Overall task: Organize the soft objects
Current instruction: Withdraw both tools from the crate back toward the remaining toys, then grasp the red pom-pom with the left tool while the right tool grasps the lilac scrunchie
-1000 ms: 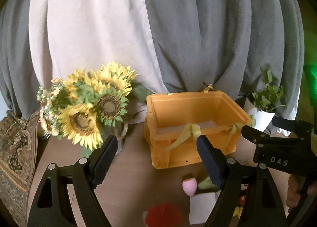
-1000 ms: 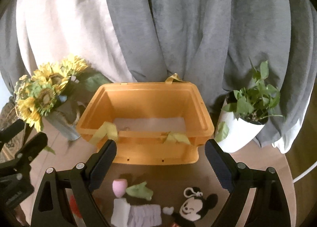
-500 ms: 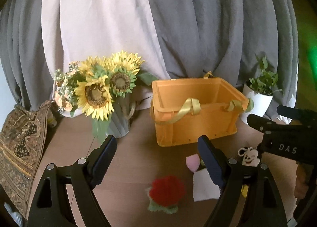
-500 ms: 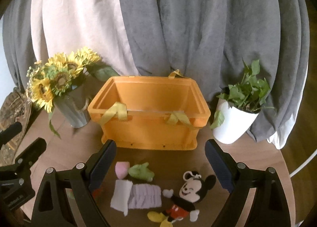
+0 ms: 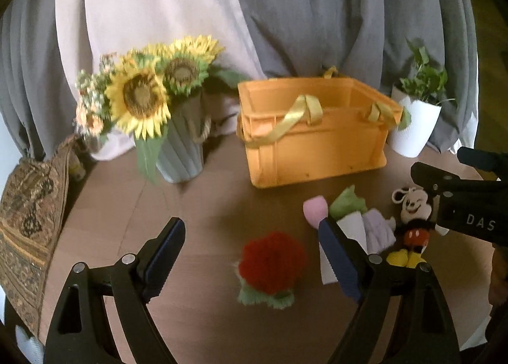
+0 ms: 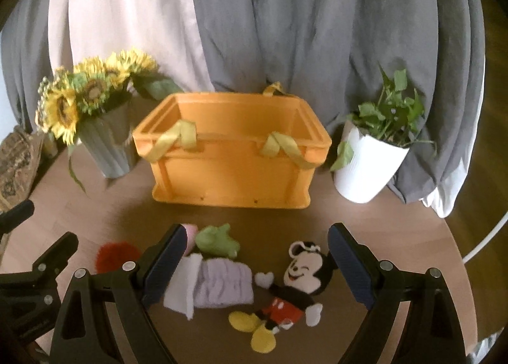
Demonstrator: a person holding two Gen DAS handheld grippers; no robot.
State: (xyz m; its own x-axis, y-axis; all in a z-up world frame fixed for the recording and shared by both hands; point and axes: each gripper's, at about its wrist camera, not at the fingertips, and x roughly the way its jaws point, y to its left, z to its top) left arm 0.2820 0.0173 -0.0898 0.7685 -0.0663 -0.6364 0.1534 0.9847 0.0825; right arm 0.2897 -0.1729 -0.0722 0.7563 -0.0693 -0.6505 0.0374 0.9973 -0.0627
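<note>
Left wrist view, items listed from left of the tool to right: patterned cloth at far left; sunflower vase ahead-left; red pompom on the table directly between and just ahead of the left gripper, whose jaws have just been opening and stand wide apart with nothing clamped; orange crate ahead, well beyond the fingertips; pink sponge, green plush and lilac cloth by the right finger; mouse doll further right; white plant pot at far right. Right wrist view: right gripper likewise spread wide and empty, with the lilac cloth just ahead of its left finger and the mouse doll between its fingers. Step judged in hand: approach before the first pick; crate appears empty, no soft item stowed. Next move calls for lowering each tool over its nearest item, pompom for the left and doll for the right, then closing gently, since all will compress. Change against the earlier frames: crate then filled the near view with the toys cut off at the lower edge; now the whole row of toys lies in sight.
</note>
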